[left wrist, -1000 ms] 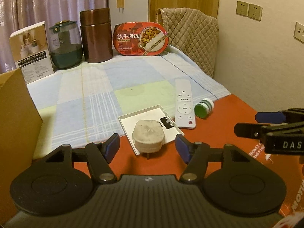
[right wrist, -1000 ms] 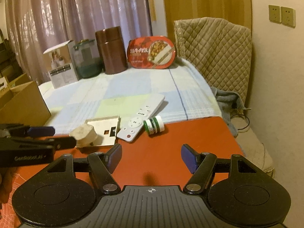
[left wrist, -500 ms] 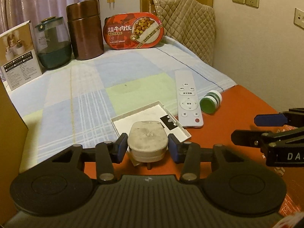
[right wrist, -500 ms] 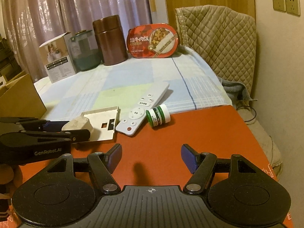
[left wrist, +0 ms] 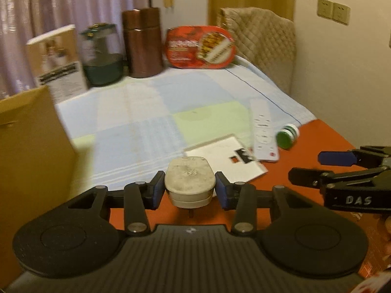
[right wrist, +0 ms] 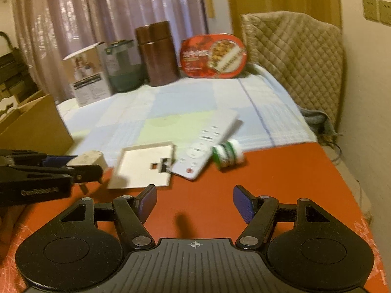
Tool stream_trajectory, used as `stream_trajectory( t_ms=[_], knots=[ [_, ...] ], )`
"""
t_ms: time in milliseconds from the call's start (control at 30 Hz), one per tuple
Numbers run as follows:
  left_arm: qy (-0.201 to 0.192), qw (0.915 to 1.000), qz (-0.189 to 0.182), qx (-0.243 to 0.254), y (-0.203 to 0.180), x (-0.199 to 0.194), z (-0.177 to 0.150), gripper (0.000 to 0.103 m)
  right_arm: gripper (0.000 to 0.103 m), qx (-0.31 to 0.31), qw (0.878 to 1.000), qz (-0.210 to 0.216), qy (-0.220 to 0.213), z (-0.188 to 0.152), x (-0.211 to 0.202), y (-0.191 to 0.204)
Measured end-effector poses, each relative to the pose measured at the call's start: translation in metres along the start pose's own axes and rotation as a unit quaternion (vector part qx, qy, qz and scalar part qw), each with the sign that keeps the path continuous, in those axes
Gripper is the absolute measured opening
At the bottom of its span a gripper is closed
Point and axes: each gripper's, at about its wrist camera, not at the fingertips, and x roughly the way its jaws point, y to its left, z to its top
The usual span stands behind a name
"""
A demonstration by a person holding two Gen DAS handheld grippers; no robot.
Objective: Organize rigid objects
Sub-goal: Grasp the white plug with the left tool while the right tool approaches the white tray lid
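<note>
The left hand-held gripper (left wrist: 190, 190) is squeezing a dirty white plug (left wrist: 190, 187) between its two blue pads. The plug is sitting right in the middle of the pads, with its flat back facing up and a metal pin pointing down. In the right wrist view the plug (right wrist: 88, 160) looks to be hanging a little above the red desk (right wrist: 281, 175), near the desk's left edge, but it is blurry so it is hard to be sure.

To do this step well, the squeeze should be firm and even, because the plug is hard and smooth and could slip or twist. It is probably best to lift it straight up first, so the pin is not scraping the desk. The brown cardboard box (left wrist: 29, 151) is standing at the left edge, and it seems like a good place for the plug, though that is only a guess.

The right hand-held gripper (right wrist: 194, 202) is wide open and is holding nothing. It is waiting over the front part of the desk. A white flat plate (right wrist: 144, 166), a white remote (right wrist: 202, 146) and a small green and white bottle (right wrist: 227, 153) are lying farther back, near where the checked cloth (right wrist: 171, 107) begins.
</note>
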Motion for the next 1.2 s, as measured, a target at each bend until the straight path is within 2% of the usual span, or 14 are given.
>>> stream_trajectory(
  t_ms=[133,300,433,600,700,867,1200],
  knots=[
    [-0.003,0.9996,0.024,-0.011,0.013,-0.014,-0.001,0.038,0.066,-0.023,0.999,0.026,0.004,0.0,0.015,0.022],
    [-0.001,0.9994,0.027,-0.022,0.023,-0.012,-0.003,0.038,0.066,-0.04,0.998,0.043,0.018,0.0,0.041,0.045],
    [0.004,0.9992,0.027,-0.028,0.028,-0.007,-0.005,0.038,0.066,-0.042,0.998,0.034,0.021,0.001,0.059,0.053],
    [0.006,0.9988,0.028,-0.039,0.034,-0.006,-0.005,0.038,0.084,-0.036,0.999,0.013,0.019,0.003,0.069,0.059],
    [0.005,0.9987,0.026,-0.042,0.035,-0.007,-0.005,0.038,0.088,-0.04,0.999,0.005,0.018,0.003,0.073,0.065],
    [0.009,0.9984,0.027,-0.048,0.036,-0.005,-0.006,0.038,0.088,-0.09,0.995,-0.029,0.017,-0.001,0.084,0.081],
    [0.014,0.998,0.028,-0.055,0.038,-0.003,-0.01,0.038,0.088,-0.116,0.992,-0.053,0.002,-0.006,0.086,0.081]
  ],
)
